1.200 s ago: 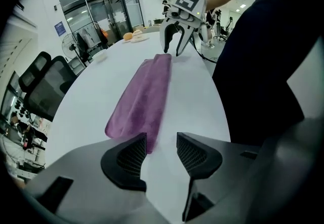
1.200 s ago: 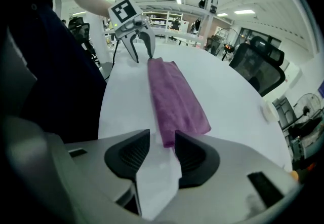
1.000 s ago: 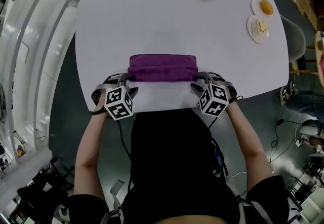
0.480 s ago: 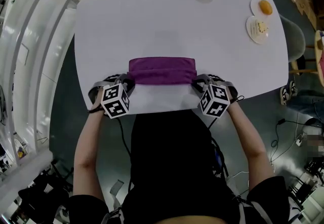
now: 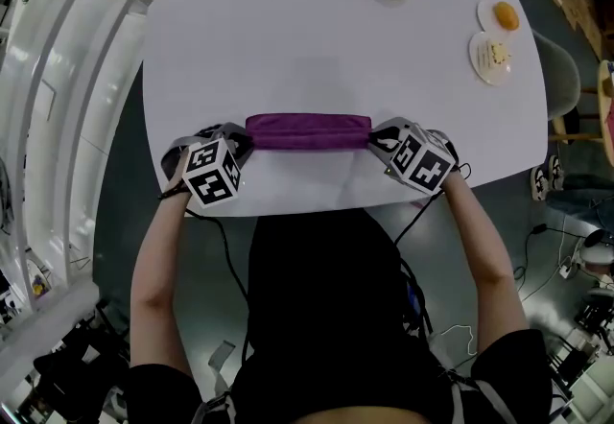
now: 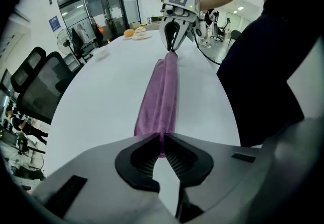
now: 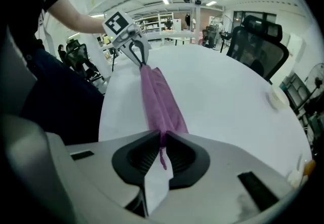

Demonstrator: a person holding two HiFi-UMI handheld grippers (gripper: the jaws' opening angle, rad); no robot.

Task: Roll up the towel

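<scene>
Now left tool and right tool, freshly closed, tight on opposite towel ends.

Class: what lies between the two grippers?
The purple towel, folded narrow, its ends pinched by the left gripper and right gripper; the head view shows it.

Both bare forearms reach forward, set well apart; the left gripper and right gripper point steeply down, tips turned in toward each other. Each gripper's jaws have just been closing; each pair pinches one end of the towel.
</scene>
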